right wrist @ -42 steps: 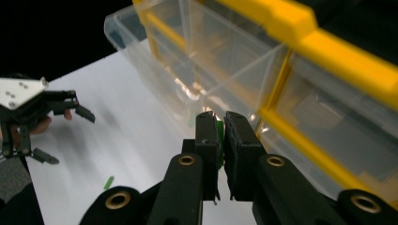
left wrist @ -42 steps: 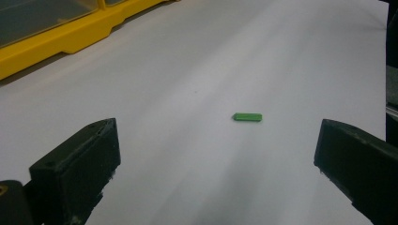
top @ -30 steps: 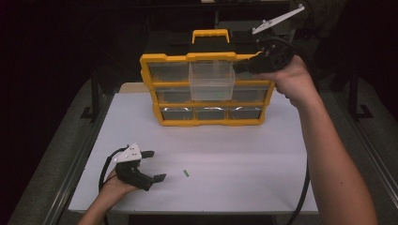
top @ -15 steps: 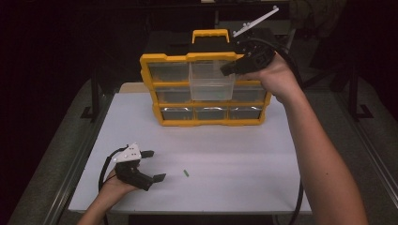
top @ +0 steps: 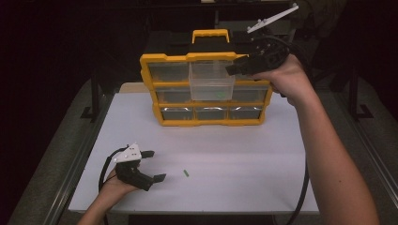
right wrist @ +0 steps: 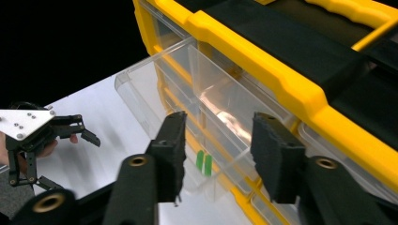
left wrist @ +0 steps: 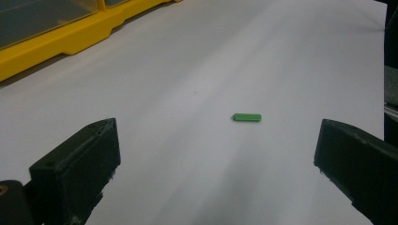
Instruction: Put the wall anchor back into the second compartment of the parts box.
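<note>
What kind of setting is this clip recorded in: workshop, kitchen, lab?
Probably a lab or workshop bench set up for recording: a plain white table in a dark room, a yellow parts organizer with clear drawers, and a small green part lying on the tabletop.

Left hand-held gripper [top: 149, 165]: black body with two blocky black jaws, topped by a grey three-cornered plate [top: 127, 154] studded with small screws; a black cable [top: 104, 169] was looped behind it. Right hand-held gripper [right wrist: 218, 154]: black, brass-coloured pivot rivets [right wrist: 137, 161], grey plate, thick black cable. Both forearms were bare, no sleeves seen.
</note>
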{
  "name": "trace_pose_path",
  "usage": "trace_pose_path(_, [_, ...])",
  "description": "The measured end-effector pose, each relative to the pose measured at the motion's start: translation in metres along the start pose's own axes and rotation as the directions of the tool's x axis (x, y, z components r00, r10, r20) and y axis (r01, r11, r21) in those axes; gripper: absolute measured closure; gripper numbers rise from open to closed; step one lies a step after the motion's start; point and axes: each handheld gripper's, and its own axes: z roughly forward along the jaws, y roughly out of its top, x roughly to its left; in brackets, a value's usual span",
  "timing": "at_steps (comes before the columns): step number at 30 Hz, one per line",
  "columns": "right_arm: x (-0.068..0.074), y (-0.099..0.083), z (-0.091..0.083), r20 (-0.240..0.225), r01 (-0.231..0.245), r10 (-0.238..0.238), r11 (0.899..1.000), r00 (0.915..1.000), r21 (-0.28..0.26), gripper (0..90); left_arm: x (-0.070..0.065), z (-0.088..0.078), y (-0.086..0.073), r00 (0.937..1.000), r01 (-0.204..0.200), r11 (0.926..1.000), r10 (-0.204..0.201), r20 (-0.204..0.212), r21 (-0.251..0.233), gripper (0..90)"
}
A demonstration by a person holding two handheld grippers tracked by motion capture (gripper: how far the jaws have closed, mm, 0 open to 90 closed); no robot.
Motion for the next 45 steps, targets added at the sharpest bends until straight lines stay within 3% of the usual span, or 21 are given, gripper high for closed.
trace_pose_path(9, [0.003, -0.023, -0.003, 0.001, 0.007, -0.007, 1.0, 1.0, 0.004, 37.9, -0.001, 0.001, 0.0, 1.0, 0.007, 1.0, -0.007, 0.002, 0.002, 0.8])
trace_pose_path(18, [0.009, -0.051, 0.011, 0.009, 0.021, -0.021, 1.0, 0.9997, 0.018, 28.4, -0.001, 0.002, 0.0, 1.0, 0.002, 1.0, -0.002, 0.004, -0.005, 0.8])
trace_pose_path(24, [0.015, -0.069, 0.024, 0.021, 0.026, -0.026, 0.999, 0.9994, 0.03, 22.8, -0.001, 0.002, 0.0, 1.0, 0.002, 1.0, -0.002, 0.004, -0.005, 0.8])
trace_pose_path(33, [0.026, -0.1, 0.05, 0.013, 0.033, -0.034, 0.998, 0.9994, 0.048, 22.3, -0.001, 0.003, 0.0, 1.0, 0.003, 1.0, -0.003, 0.003, -0.009, 0.8])
trace_pose_path(45, [0.044, -0.136, 0.091, -0.036, 0.042, -0.039, 0.996, 0.9986, 0.085, 18.1, -0.001, 0.002, 0.0, 1.0, 0.003, 1.0, -0.003, 0.004, -0.009, 0.8])
